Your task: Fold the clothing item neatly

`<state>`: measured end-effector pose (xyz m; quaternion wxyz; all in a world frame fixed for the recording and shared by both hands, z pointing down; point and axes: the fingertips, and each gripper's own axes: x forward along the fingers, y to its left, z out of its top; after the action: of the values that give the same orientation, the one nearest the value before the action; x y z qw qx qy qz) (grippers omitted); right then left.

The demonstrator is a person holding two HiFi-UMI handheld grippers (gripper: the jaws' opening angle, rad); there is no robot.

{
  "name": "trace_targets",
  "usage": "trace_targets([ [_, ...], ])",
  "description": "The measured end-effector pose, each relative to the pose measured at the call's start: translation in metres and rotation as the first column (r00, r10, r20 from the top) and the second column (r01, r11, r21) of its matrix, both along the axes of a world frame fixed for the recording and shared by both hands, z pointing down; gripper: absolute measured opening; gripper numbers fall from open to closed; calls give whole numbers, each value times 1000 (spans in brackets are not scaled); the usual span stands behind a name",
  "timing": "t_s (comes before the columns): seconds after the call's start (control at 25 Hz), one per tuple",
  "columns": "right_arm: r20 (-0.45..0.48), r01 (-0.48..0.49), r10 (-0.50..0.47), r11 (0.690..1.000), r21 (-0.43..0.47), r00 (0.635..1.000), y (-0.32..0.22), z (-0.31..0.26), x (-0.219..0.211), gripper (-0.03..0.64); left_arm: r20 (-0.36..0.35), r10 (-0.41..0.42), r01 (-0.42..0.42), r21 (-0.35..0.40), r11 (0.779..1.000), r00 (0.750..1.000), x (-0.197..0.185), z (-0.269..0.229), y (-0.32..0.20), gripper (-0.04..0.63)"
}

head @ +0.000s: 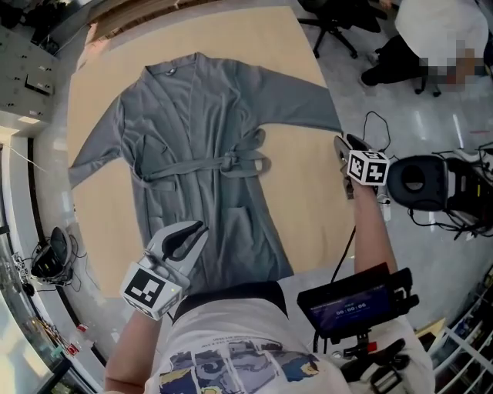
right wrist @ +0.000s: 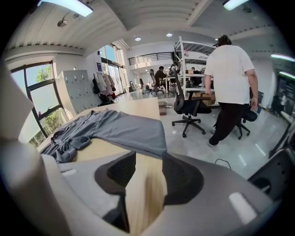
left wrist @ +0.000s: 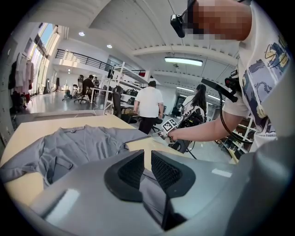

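A grey robe (head: 200,154) lies spread face up on the tan table (head: 308,208), sleeves out to both sides and its belt (head: 231,163) tied at the waist. My left gripper (head: 202,228) hovers over the robe's lower hem near the front edge. Its jaws stand only a narrow slit apart with nothing between them (left wrist: 147,161). My right gripper (head: 339,142) is at the table's right edge, just short of the right sleeve's cuff (head: 323,115). It is open (right wrist: 148,170), with bare table showing between its pads and the sleeve (right wrist: 133,131) just ahead.
Office chairs (head: 331,23) stand beyond the table's far right corner, and a person in a white shirt (right wrist: 230,83) stands among them. A black device (head: 420,182) sits on the floor right of the table. Cables (head: 50,258) lie at the left.
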<state>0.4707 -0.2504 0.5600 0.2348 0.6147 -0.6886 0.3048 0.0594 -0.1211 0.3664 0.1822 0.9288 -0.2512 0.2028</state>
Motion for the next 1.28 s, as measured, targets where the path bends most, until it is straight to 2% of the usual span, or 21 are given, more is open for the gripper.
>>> trace_targets([
  [0.4, 161, -88, 90, 996, -22, 983, -44, 21, 27, 176, 4, 14, -14, -46, 999, 1000, 12, 12, -3, 51],
  [0.6, 224, -112, 126, 991, -74, 966, -48, 38, 31, 176, -7, 41, -42, -79, 996, 999, 19, 17, 7, 51],
  [0.72, 302, -138, 159, 986, -90, 940, -48, 42, 29, 176, -17, 63, -64, -109, 992, 998, 24, 19, 11, 51],
  [0.84, 370, -135, 165, 985, -106, 914, -47, 45, 24, 170, -30, 49, -52, -121, 991, 998, 26, 22, 12, 51],
  [1.0, 350, -113, 147, 987, -116, 925, -49, 42, 25, 144, -42, 30, -35, -124, 992, 999, 22, 23, 11, 51],
  [1.08, 313, -119, 149, 987, -112, 938, -50, 40, 28, 102, -42, 17, -22, -124, 992, 999, 18, 24, 10, 51],
  [1.28, 138, -97, 112, 989, -112, 984, -51, 35, 31, 29, -44, -13, 7, -126, 992, 999, 8, 25, 11, 51],
])
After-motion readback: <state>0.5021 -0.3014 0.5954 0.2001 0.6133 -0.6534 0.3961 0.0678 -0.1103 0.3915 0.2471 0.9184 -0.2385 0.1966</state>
